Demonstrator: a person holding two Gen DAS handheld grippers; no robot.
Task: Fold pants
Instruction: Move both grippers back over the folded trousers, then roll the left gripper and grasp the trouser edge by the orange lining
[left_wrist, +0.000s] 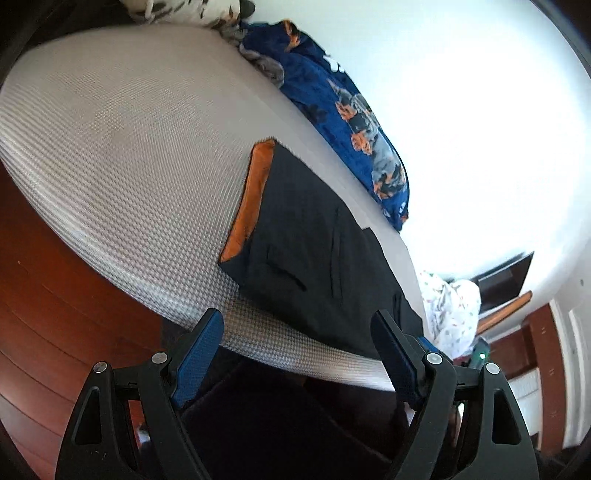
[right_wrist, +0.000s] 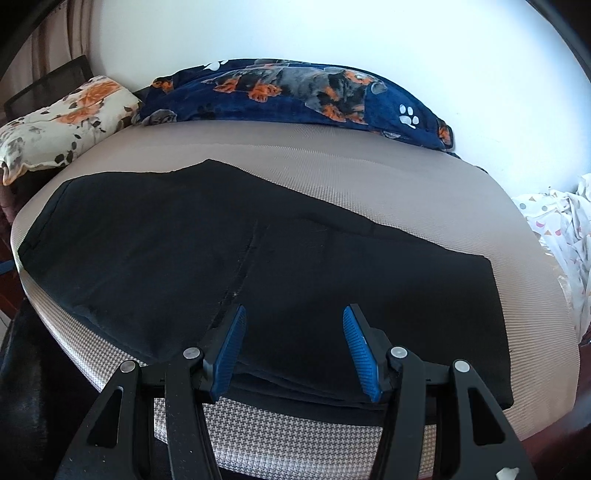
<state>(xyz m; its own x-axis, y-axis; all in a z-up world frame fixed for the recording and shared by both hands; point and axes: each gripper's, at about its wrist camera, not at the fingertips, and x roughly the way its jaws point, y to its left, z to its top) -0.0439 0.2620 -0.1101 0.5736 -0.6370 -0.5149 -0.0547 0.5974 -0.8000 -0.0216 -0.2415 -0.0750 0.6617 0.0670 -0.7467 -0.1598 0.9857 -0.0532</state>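
Black pants (right_wrist: 258, 258) flat on bed (right_wrist: 332, 166), no legible writing, right claw (right_wrist: 293, 321) half-wide at six o'clock over hem, left claw (left_wrist: 297, 325) wide, empty, tilted.

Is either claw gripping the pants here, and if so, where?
Neither. The left claw and the right claw both stand open over the near edge of the black pants, gripping nothing.

Both grippers: black frames, silver screws, blue ribbed fingers (right_wrist: 360, 350).

One pair of black pants (right_wrist: 258, 258), one blue blanket (right_wrist: 295, 92), one floral pillow (right_wrist: 62, 122)
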